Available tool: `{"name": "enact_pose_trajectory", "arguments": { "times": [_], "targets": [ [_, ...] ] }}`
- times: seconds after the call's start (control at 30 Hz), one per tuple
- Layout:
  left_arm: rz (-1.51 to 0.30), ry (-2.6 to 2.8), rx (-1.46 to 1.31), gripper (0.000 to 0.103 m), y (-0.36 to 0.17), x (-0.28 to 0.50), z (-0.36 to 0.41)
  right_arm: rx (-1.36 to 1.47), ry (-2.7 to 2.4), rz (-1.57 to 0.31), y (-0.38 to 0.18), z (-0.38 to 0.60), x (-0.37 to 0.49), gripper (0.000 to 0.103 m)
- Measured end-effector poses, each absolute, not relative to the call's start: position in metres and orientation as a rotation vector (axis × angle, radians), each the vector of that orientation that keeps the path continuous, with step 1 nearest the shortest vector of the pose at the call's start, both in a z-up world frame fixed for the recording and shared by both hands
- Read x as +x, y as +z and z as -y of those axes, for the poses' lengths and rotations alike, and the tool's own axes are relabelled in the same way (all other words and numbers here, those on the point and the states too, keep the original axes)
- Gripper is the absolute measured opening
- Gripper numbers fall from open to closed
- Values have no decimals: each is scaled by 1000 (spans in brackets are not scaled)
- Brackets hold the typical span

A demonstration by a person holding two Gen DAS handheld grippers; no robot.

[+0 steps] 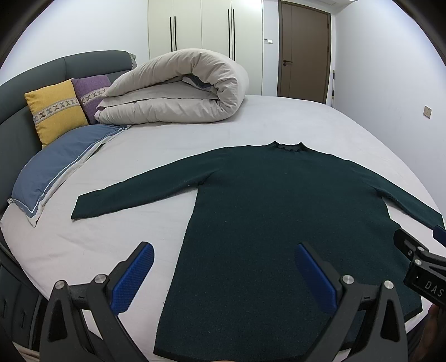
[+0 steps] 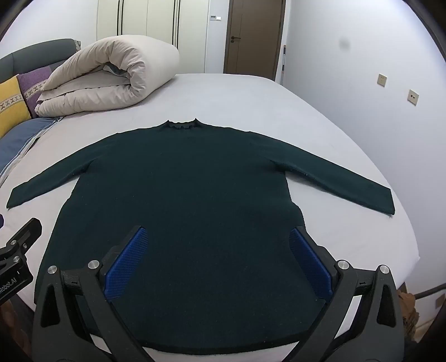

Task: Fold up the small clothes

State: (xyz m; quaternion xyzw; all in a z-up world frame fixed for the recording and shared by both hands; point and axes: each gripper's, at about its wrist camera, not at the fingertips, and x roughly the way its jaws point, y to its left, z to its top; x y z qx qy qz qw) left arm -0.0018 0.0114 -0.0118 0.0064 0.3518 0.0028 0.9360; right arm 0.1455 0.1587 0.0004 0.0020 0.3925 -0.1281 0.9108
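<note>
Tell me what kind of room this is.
A bedroom, most likely: a bed with a rolled duvet and cushions against its headboard, and a tall wardrobe beside the door.

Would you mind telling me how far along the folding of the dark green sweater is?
Done: the sweater lies flat on the bed, both sleeves spread out, collar away from the camera. In hand: nothing; the left gripper and right gripper hover open above its lower half. Left: every fold, since no sleeve or hem is turned in.
</note>
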Motion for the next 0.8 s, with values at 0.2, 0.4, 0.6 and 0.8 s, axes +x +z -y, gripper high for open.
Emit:
{"name": "enact_pose_trajectory", "arguments": {
  "times": [0.2,0.4,0.6,0.8],
  "targets": [
    [-719,6,13,103,-12,-2,-11,4,-262,-815,-3,-159,151,103],
    [-719,7,13,103,-12,-1,-11,4,-263,-806,-3,-159,150,103],
    [-720,6,13,103,-12,-1,-11,6,-262,-807,-5,-158,149,103],
    [-720,6,13,103,-12,-1,-11,8,-261,-810,-7,-160,146,103]
  ]
}}
